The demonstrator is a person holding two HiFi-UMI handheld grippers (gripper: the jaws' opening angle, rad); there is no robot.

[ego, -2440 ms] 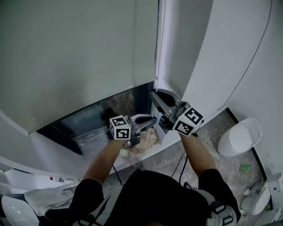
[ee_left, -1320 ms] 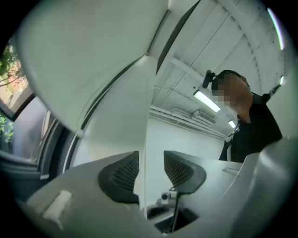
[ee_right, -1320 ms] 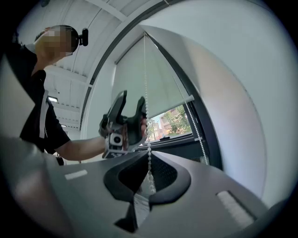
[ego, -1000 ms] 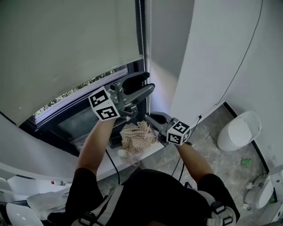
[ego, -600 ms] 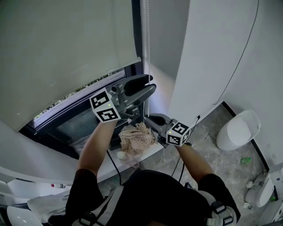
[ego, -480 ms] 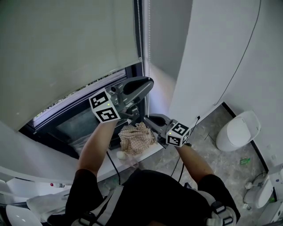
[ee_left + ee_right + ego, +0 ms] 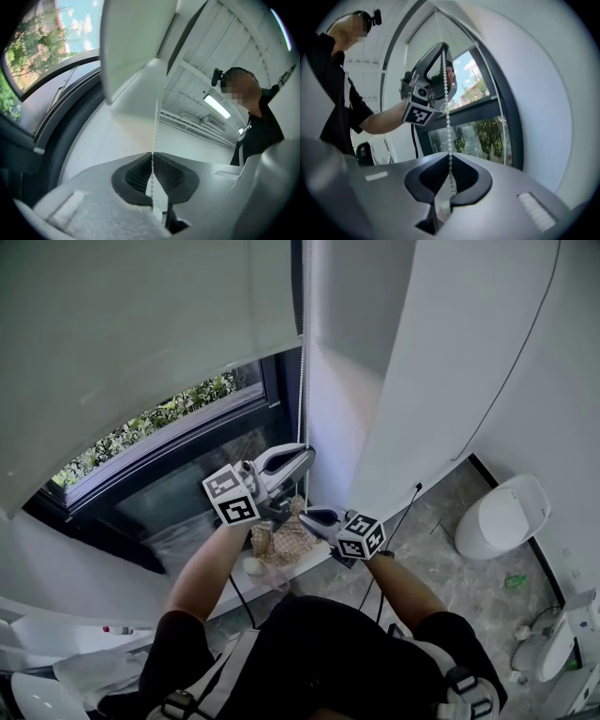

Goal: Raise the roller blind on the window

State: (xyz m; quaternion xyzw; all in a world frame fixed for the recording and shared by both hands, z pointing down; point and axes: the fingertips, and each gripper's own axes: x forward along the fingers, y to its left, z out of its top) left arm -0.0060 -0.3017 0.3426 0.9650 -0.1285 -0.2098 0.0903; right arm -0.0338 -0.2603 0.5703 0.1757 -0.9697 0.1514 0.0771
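Roller blind [image 7: 141, 334] partly raised; probably more to go. Left gripper [image 7: 302, 456], jaws just closed, and right gripper [image 7: 307, 515] both clamp bead chain [image 7: 301, 390].

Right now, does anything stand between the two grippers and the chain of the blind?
Nothing visible does. The left gripper, whose jaws have just been closing, and the right gripper are both shut on the chain, left above right.

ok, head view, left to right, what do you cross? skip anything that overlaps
pale grey fabric roller blind → white bead chain → white toilet
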